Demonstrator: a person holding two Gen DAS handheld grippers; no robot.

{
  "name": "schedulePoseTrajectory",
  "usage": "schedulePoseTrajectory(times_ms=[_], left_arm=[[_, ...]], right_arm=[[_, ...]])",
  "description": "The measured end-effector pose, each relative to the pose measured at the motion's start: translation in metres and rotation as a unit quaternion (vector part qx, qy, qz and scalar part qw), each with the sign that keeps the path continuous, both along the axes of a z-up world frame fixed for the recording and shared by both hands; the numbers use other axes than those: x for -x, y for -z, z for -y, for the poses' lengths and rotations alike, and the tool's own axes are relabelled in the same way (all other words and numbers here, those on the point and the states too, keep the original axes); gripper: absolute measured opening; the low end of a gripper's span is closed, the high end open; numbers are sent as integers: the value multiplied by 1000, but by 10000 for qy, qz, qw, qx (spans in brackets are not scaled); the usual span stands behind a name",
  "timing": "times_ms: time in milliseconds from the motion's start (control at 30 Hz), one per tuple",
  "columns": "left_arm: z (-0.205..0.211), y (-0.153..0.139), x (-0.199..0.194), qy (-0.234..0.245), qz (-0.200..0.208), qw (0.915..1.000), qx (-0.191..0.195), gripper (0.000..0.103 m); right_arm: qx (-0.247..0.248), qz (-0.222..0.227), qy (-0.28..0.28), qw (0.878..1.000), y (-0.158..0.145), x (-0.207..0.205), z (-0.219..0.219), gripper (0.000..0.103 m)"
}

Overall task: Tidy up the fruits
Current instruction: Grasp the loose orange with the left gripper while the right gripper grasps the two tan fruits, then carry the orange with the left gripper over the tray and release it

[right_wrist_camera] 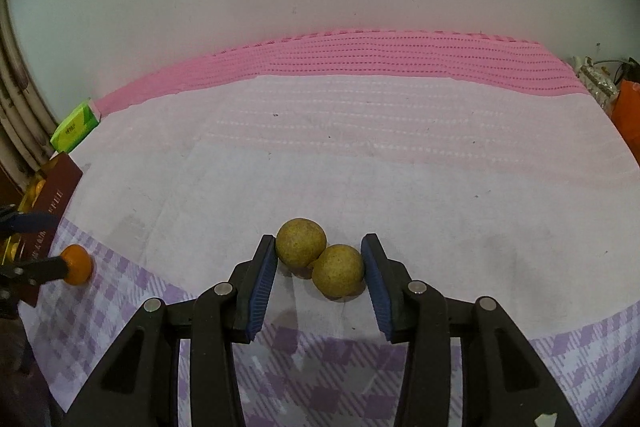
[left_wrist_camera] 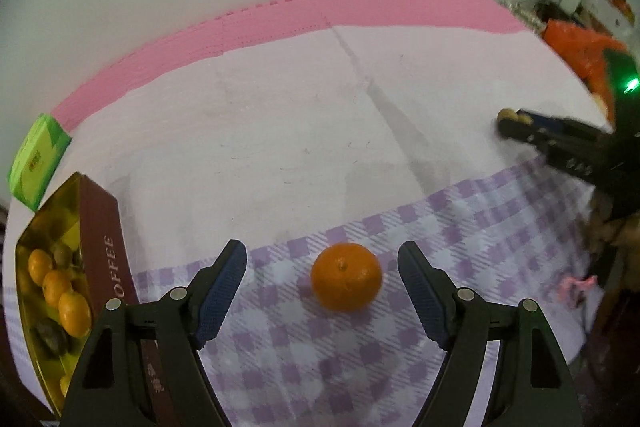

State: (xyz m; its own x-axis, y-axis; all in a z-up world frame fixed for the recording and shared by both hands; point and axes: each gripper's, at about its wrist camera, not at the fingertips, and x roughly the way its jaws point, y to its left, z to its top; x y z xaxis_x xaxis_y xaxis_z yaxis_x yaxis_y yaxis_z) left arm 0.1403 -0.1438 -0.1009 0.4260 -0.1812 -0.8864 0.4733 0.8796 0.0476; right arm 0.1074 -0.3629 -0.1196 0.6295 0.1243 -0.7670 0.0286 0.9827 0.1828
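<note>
At the bench's left edge sits the coffee box (left_wrist_camera: 102, 247), already holding fruit. Your left hand-held gripper (left_wrist_camera: 322, 291) stands apart around the orange (left_wrist_camera: 346, 277), not touching it. Near the right edge, your right hand-held gripper (right_wrist_camera: 320, 279) brackets two brown fruits (right_wrist_camera: 320, 259), seemingly touching both; whether it clamps them, I cannot tell. Next: close squarely, then carry to the box.

Gold-lined coffee box (left_wrist_camera: 100, 227): cut off by left frame edge, lower part hidden behind left gripper (left_wrist_camera: 322, 291). Dark fruits (left_wrist_camera: 50, 335) inside: kind unclear. Right-edge orange clutter (left_wrist_camera: 580, 47): blurred, unidentifiable. Green packet (right_wrist_camera: 74, 127): lettering too small.
</note>
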Motion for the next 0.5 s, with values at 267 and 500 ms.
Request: schedulePoseTrajectory(times_ms=[267,500], left_arm=[[9,19,0,-91,-285,9995,28,38],[-14,-9,32,-424,-269,9968,622,38]], right_arm=[[-83,10,-1,10000,1,0,3,42],[9,-6,-4,10000,1,0,2,41]])
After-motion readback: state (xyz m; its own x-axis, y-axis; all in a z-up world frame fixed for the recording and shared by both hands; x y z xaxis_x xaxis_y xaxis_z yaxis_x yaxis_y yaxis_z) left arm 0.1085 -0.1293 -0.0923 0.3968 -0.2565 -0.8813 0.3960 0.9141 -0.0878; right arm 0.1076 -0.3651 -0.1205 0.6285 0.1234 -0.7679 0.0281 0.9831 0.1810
